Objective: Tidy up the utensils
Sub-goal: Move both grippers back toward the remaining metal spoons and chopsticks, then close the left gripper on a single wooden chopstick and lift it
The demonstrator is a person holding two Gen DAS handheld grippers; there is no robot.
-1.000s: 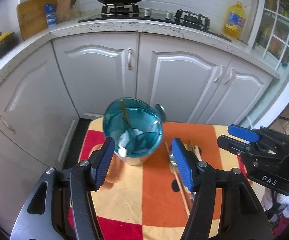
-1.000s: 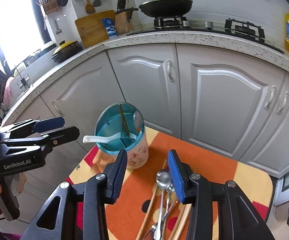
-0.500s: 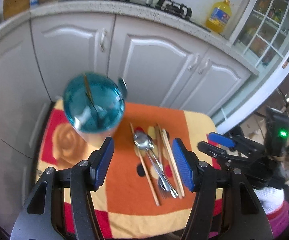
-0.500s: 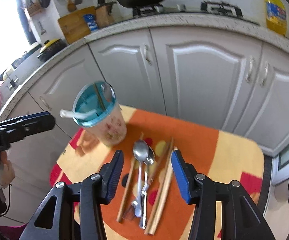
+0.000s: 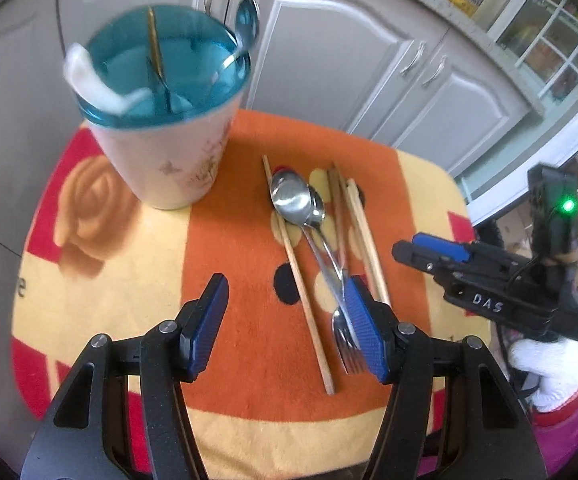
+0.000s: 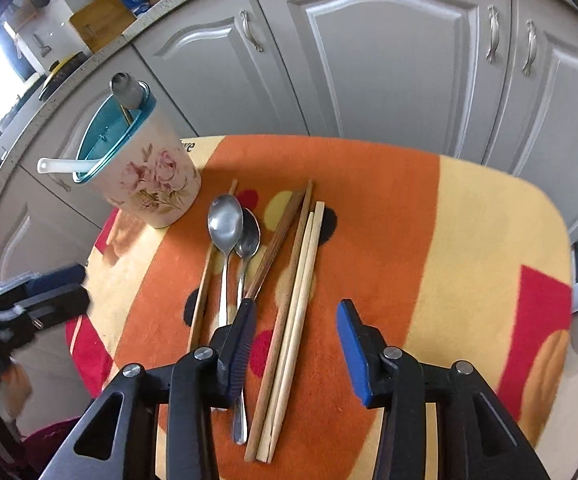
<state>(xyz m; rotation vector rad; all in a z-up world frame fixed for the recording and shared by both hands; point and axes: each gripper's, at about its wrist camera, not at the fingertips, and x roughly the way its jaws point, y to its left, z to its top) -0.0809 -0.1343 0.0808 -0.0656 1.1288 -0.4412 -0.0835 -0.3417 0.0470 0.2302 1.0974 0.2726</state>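
Lighting: even daylight; blown-out glare from window at right-wrist view's upper left. Blur: motion-smeared teal-rimmed floral ceramic utensil cup (image 5: 165, 112), left-wrist view. Distortion: strong fisheye bowing of grey panelled cabinet doors (image 6: 389, 60); dark vignetted corners.

Two black handheld grippers, the left gripper (image 5: 285, 320) and right gripper (image 6: 297, 344), carry ribbed blue finger pads (image 5: 363, 336) and silver screws. White "DAS" lettering and a green light mark one; a white glove (image 5: 545, 372) grips it.
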